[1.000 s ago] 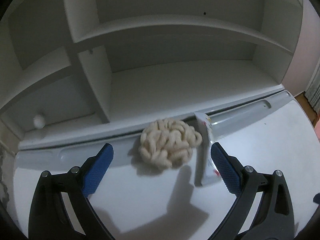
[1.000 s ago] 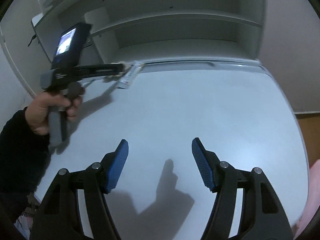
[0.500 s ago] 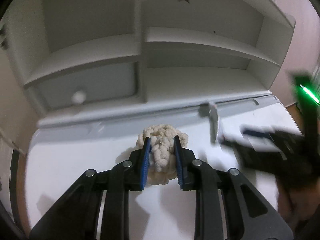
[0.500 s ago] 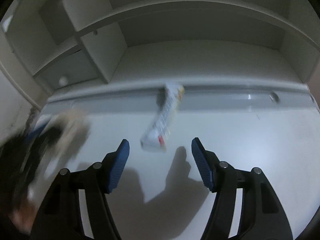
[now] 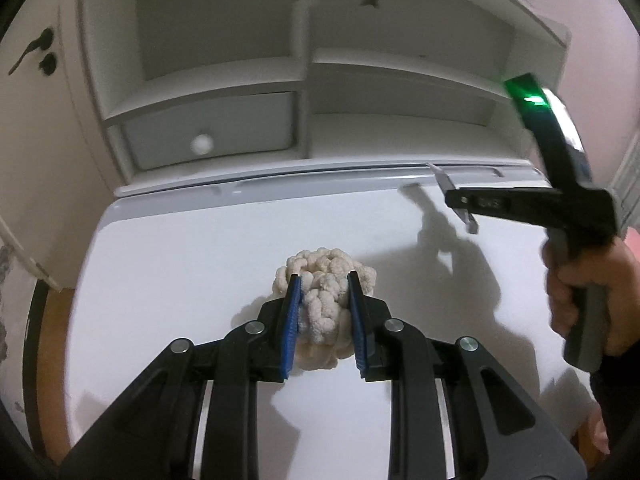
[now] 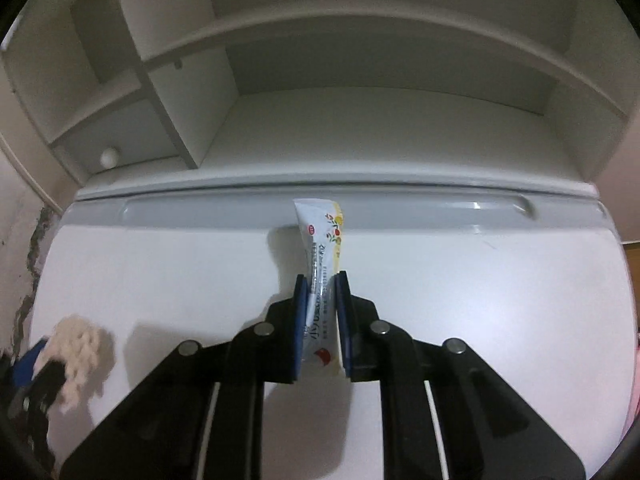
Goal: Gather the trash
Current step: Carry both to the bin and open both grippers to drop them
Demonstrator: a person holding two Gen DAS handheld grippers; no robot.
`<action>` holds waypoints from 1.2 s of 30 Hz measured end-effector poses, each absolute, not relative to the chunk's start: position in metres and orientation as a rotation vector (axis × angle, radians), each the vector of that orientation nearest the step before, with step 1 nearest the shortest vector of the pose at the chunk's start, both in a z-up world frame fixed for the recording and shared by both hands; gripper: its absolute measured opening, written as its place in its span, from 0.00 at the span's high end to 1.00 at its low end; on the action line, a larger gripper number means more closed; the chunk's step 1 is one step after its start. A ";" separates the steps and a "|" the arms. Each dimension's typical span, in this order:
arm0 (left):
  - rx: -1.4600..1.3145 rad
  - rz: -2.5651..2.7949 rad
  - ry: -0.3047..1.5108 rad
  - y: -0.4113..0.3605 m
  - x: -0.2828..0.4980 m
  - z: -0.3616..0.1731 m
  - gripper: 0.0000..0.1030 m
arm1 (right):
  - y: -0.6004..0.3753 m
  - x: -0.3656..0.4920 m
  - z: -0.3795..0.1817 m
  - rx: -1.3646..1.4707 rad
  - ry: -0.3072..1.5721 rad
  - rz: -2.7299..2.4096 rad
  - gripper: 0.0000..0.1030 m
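Above the white table (image 5: 168,264), left gripper (image 5: 324,280) clamps yarn wad (image 5: 326,268), right gripper (image 6: 322,280) pinches sachet (image 6: 322,240).

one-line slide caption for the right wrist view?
Right gripper shut on a printed sachet over the white desk.

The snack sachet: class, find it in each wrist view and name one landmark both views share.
Left wrist view: snack sachet upper right, by the desk's grey rear rail.
Right wrist view: centre, clamped in the right hand-held gripper.
Shared landmark: round white drawer knob.
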State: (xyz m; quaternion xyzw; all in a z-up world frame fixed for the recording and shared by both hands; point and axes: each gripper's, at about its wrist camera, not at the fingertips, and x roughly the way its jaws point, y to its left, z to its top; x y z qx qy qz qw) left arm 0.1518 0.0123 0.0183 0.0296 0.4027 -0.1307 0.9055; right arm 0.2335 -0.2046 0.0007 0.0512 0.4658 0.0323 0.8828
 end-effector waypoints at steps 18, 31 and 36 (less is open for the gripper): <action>0.222 -0.880 0.763 -0.295 -0.005 0.011 0.79 | -0.506 -0.151 -0.013 0.363 0.845 -0.415 0.86; 0.396 -1.217 0.886 -0.457 -0.127 -0.104 0.78 | -0.602 -0.297 -0.154 0.645 0.966 -0.602 0.86; 0.469 -1.229 0.976 -0.497 -0.142 -0.160 0.78 | -0.609 -0.294 -0.213 0.692 1.040 -0.584 0.85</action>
